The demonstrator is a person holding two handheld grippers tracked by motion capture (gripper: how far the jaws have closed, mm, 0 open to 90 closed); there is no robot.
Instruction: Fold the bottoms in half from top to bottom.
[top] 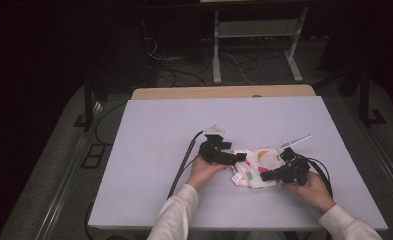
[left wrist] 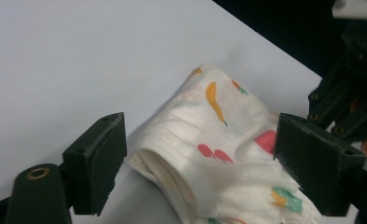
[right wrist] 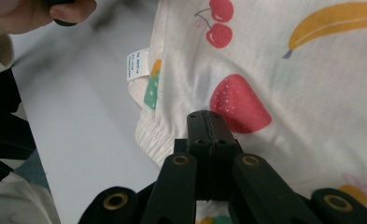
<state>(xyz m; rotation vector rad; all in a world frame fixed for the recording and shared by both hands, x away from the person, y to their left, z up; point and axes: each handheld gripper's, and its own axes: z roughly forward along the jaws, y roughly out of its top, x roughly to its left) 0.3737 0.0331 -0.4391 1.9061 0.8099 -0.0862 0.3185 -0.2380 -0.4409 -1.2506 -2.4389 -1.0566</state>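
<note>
left claw (left wrist: 200, 163): wide open astride cloth (left wrist: 228, 154) | right claw (right wrist: 208, 128): closed against cloth, grip unclear | label (right wrist: 138, 64): right gripper view

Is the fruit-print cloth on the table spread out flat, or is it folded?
Folded. The fruit-print cloth shows stacked layers along its near edge between the open left gripper jaws, and it lies as a small bundle on the table.

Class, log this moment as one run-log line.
left claw: open around cloth | right claw: shut, pressing on cloth | table: cloth folded
</note>
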